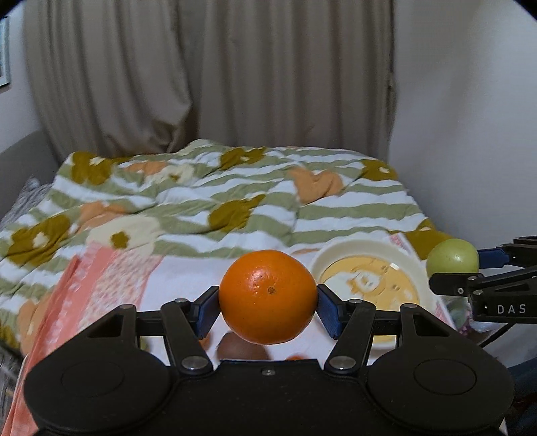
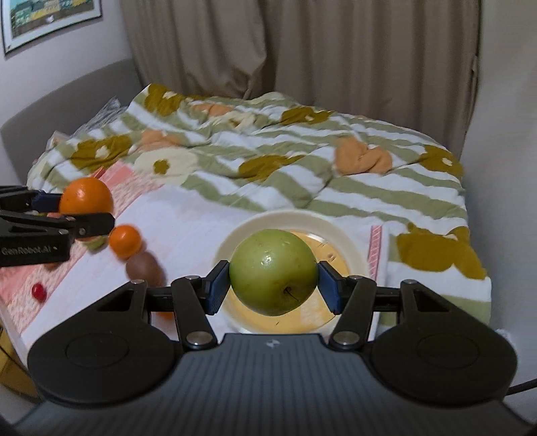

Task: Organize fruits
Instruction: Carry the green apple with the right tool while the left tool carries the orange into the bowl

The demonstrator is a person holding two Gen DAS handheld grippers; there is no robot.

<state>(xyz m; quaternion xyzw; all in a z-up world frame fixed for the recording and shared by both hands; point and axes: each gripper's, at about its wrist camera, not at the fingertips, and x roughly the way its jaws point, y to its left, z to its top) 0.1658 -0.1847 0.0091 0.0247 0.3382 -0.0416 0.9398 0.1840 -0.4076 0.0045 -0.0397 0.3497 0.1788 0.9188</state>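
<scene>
My left gripper (image 1: 267, 303) is shut on a large orange (image 1: 268, 296), held in the air above the white cloth; the same orange (image 2: 86, 200) shows at the left of the right wrist view. My right gripper (image 2: 274, 285) is shut on a green apple (image 2: 273, 271), hanging over a cream plate (image 2: 352, 248) with a yellow centre. From the left wrist view the apple (image 1: 453, 256) appears at the right, just beyond the plate (image 1: 416, 265). On the cloth lie a small orange (image 2: 125, 241), a brown kiwi (image 2: 144, 266) and a red cherry (image 2: 38, 291).
The cloth (image 2: 181, 231), white with pink patterned borders, lies on a bed with a green-striped flowered blanket (image 2: 285, 167). Beige curtains (image 2: 302, 50) hang behind, and a white wall (image 2: 503, 167) stands close on the right. A framed picture (image 2: 50, 20) hangs upper left.
</scene>
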